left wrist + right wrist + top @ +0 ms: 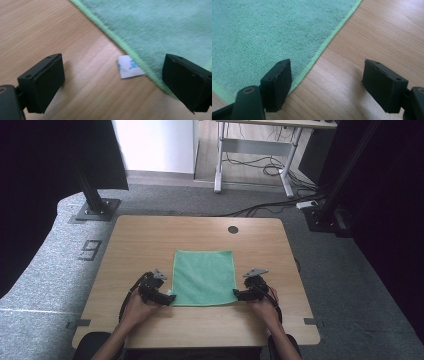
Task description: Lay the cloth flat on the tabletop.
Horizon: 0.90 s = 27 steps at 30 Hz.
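Note:
A green cloth [204,277] lies flat in the middle of the wooden table [150,240]. My left gripper [170,298] sits at the cloth's near left corner, jaws open; in the left gripper view the cloth edge [125,45] and a white label [130,67] lie between the two jaws. My right gripper [236,294] sits at the near right corner, jaws open. In the right gripper view the cloth's stitched edge [322,47] runs between its jaws, one jaw over the cloth [262,32] and the other over bare wood. Nothing is pinched by either.
A round grommet hole [233,229] sits near the table's far edge. Beyond the table stand dark frame posts [92,195], a white desk frame [252,165] and floor cables [270,205]. Bare wood surrounds the cloth on all sides.

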Tool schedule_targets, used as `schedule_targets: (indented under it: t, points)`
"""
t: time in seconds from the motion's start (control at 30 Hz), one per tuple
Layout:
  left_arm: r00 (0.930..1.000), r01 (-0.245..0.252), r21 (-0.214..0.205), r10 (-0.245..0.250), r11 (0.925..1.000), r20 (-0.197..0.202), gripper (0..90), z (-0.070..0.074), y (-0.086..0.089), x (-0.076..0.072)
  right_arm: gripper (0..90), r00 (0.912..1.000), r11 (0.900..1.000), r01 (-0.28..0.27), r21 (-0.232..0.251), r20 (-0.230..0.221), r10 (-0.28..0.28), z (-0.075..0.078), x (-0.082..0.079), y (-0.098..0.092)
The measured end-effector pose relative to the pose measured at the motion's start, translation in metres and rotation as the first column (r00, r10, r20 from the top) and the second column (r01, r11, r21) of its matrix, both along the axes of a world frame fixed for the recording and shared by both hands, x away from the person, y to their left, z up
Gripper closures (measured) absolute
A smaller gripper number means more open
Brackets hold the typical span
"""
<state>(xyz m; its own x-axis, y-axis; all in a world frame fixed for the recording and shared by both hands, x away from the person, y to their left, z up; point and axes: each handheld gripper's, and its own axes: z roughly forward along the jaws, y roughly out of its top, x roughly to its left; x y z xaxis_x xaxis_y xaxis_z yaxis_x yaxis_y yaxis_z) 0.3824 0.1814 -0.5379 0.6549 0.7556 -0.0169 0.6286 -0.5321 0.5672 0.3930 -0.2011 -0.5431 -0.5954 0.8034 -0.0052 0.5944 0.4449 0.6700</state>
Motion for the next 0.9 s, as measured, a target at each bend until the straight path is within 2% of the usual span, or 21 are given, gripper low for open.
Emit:
schedule_targets:
  t: [0.3,0.43,0.73,0.83,0.9]
  points:
    - [0.9993,-0.036,-0.007,0.036,0.9993,0.011,4.4,-0.001,0.01,0.009,23.0,0.9999,0.9999,-0.015,-0.004,0.009,0.015,0.0,-0.007,0.005]
    - [0.9995,-0.028,-0.006,0.028,0.9996,0.014,5.3,-0.001,0.01,0.007,21.8,0.9997,0.9998,-0.018,-0.014,0.014,0.018,0.0,-0.007,0.007]
    - [0.9997,-0.018,-0.008,0.018,0.9998,0.017,5.2,-0.001,0.007,0.004,21.5,0.9999,1.0,0.004,0.003,0.013,-0.004,-0.001,-0.001,0.005]
    - [0.9995,0.0,-0.012,0.0,0.9999,0.033,5.8,0.001,0.006,0.002,23.0,0.9999,0.9998,0.01,0.018,-0.001,-0.01,-0.001,-0.001,0.005]
    - [0.9988,0.017,-0.043,-0.015,0.9989,0.047,5.8,0.006,0.008,-0.001,21.8,1.0,0.9994,0.007,0.035,0.0,-0.007,0.002,-0.003,0.003]
